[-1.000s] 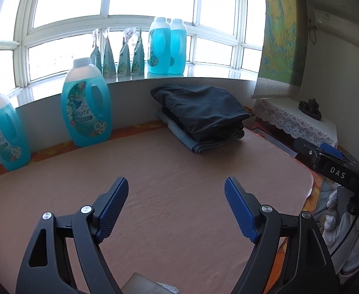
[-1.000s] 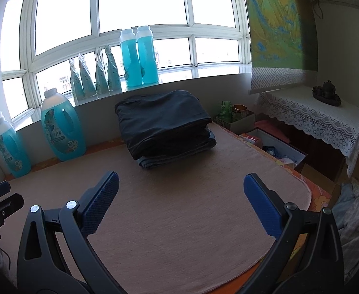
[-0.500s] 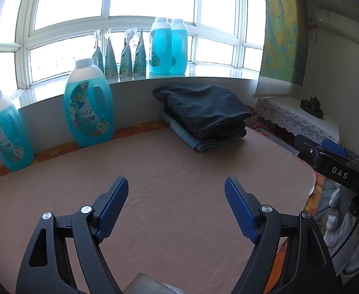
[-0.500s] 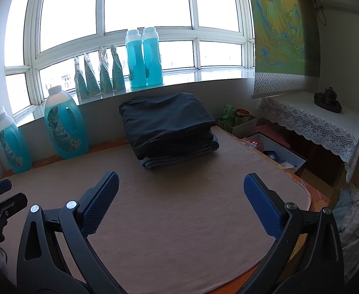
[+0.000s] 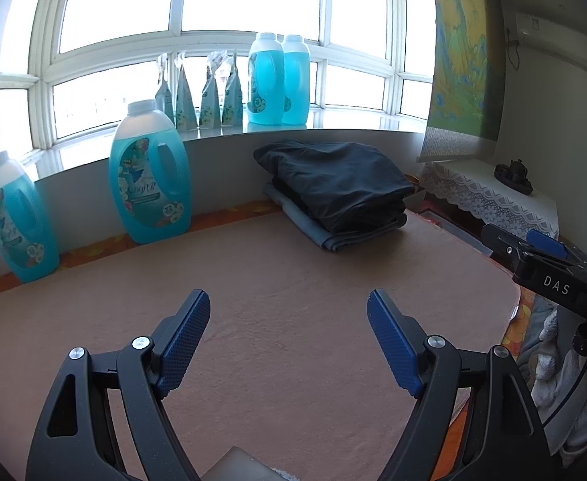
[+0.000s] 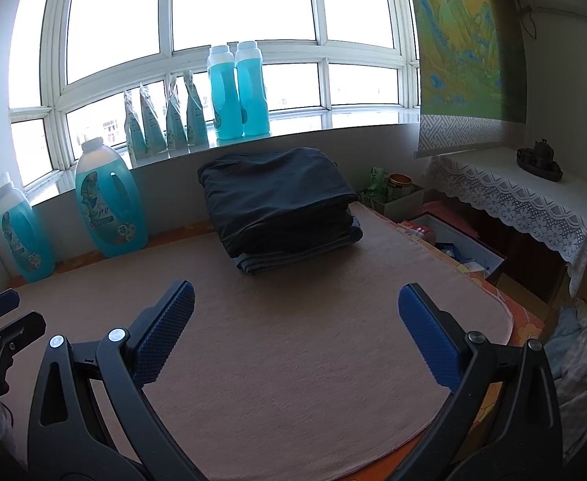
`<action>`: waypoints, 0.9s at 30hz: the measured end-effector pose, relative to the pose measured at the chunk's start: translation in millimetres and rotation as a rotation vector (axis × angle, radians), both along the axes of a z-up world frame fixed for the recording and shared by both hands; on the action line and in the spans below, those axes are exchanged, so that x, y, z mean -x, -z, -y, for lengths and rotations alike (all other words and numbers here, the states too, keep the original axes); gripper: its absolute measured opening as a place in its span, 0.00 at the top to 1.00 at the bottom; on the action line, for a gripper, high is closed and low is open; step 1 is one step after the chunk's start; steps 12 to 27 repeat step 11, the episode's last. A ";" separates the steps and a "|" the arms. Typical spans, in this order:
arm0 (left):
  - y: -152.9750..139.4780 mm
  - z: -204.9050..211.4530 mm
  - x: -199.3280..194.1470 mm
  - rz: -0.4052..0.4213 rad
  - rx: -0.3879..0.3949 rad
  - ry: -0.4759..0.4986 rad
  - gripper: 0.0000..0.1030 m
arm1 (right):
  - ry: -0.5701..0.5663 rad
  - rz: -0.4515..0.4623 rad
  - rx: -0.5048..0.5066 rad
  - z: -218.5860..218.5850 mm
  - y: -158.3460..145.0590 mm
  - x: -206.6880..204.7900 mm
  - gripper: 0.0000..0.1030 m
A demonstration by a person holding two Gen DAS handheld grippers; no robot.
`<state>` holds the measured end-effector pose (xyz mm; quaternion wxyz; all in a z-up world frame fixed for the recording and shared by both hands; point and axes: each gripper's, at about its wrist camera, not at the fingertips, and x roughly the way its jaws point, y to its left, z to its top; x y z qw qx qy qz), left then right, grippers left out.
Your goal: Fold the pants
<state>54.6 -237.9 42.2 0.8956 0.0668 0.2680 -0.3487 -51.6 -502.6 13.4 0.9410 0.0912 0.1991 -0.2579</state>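
Observation:
A stack of folded pants [image 5: 337, 188], dark ones on top of a blue-grey pair, lies at the back of a tan mat [image 5: 293, 300] near the window wall. It also shows in the right wrist view [image 6: 281, 208]. My left gripper [image 5: 289, 312] is open and empty, held above the bare mat well short of the stack. My right gripper [image 6: 295, 304] is open and empty too, above the mat [image 6: 293, 360] in front of the stack. The right gripper's body [image 5: 546, 256] shows at the right edge of the left wrist view.
Large blue detergent bottles [image 5: 149, 184] [image 5: 17, 220] stand on the mat's back left edge. More bottles [image 6: 237, 92] and pouches [image 6: 165, 120] line the windowsill. A lace-covered side table [image 6: 514, 196], open boxes [image 6: 450, 240] and a heap of clothes [image 6: 582, 344] lie to the right.
Both grippers have tilted or drifted slightly, so the stack and bottles sit a little further right and lower in view. Jaws stay open and empty.

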 end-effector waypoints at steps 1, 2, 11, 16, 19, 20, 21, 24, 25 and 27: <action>0.1 -0.4 0.1 -0.001 0.002 0.001 0.21 | 0.000 -0.001 0.001 -0.4 0.3 0.7 0.00; -0.1 -0.8 0.9 0.004 0.006 0.002 0.21 | 0.000 -0.001 0.001 -1.3 0.4 0.9 0.00; 1.1 -6.2 -1.8 0.015 0.017 -0.016 0.21 | -0.018 -0.015 -0.002 -9.1 3.7 -5.3 0.00; 1.1 -6.2 -1.8 0.015 0.017 -0.016 0.21 | -0.018 -0.015 -0.002 -9.1 3.7 -5.3 0.00; 1.1 -6.2 -1.8 0.015 0.017 -0.016 0.21 | -0.018 -0.015 -0.002 -9.1 3.7 -5.3 0.00; 1.1 -6.2 -1.8 0.015 0.017 -0.016 0.21 | -0.018 -0.015 -0.002 -9.1 3.7 -5.3 0.00; 1.1 -6.2 -1.8 0.015 0.017 -0.016 0.21 | -0.018 -0.015 -0.002 -9.1 3.7 -5.3 0.00; 1.1 -6.2 -1.8 0.015 0.017 -0.016 0.21 | -0.018 -0.015 -0.002 -9.1 3.7 -5.3 0.00; 1.1 -6.2 -1.8 0.015 0.017 -0.016 0.21 | -0.018 -0.015 -0.002 -9.1 3.7 -5.3 0.00; 1.1 -6.2 -1.8 0.015 0.017 -0.016 0.21 | -0.018 -0.015 -0.002 -9.1 3.7 -5.3 0.00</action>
